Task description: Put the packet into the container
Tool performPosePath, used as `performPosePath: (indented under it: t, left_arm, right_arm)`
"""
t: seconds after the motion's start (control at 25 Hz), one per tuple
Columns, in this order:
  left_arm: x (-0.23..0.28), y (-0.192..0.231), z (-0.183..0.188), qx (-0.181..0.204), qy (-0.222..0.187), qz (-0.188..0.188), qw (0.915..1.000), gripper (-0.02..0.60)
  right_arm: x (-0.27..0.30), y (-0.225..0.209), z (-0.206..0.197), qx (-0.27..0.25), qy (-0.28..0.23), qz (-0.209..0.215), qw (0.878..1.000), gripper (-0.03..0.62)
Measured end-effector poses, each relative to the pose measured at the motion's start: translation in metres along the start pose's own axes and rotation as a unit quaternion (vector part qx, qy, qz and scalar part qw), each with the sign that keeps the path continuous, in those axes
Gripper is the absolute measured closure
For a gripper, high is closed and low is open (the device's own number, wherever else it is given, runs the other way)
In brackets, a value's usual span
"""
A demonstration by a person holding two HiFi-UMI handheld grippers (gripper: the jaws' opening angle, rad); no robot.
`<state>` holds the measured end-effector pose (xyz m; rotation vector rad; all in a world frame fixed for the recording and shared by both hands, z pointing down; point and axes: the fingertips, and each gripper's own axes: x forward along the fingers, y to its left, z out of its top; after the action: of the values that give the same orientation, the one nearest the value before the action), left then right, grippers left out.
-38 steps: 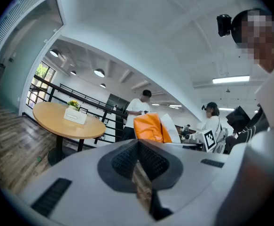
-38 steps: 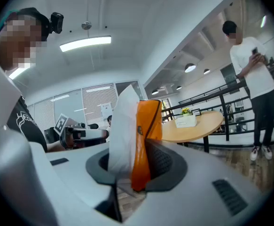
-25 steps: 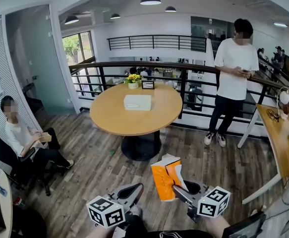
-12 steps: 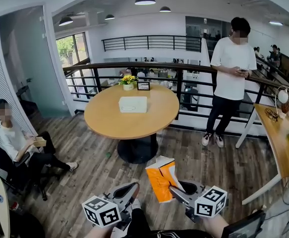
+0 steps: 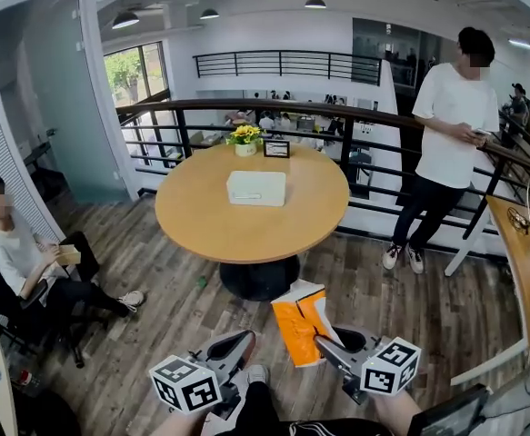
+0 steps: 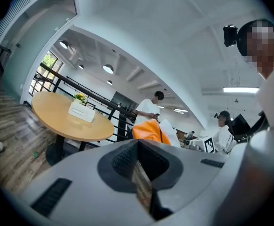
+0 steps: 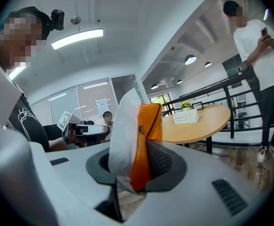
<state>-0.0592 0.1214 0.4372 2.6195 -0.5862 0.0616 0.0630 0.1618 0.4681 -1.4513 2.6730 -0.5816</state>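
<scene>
The packet [image 5: 301, 327], lower centre of the frame, stands clamped by its bottom edge in the right gripper [image 5: 326, 343]; judged light, soft and crinkly, grip its flat seam; the left gripper [image 5: 240, 342] is closed, empty.

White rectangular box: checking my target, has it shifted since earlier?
No. The white rectangular box stays central on the round wooden table, near the yellow flowers.

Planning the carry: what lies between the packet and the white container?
Head view: wooden floor, then bare tabletop, separate packet from container.
</scene>
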Motion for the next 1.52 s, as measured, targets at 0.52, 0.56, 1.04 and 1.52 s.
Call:
performPosePath:
  t: [0.52,0.56,1.04,1.52]
  left_arm:
    - [0.097,0.152,0.087,0.011,0.031,-0.007,0.9994,0.577]
    - [0.103,0.163,0.097,0.014,0.032,-0.009,0.9994,0.577]
    - [0.150,0.220,0.147,0.016,0.027,-0.043,0.9986,0.577]
    - [0.196,0.252,0.157,0.020,0.053,-0.019,0.9982,0.577]
  right_arm:
    - [0.153,-0.104,0.061,0.028,0.014,-0.009,0.999,0.482]
    - [0.164,-0.111,0.068,0.026,0.014,-0.011,1.000,0.482]
    - [0.221,-0.149,0.122,-0.013,0.019,-0.035,0.999,0.482]
    - [0.252,-0.198,0.141,-0.003,0.026,0.001,1.000,0.482]
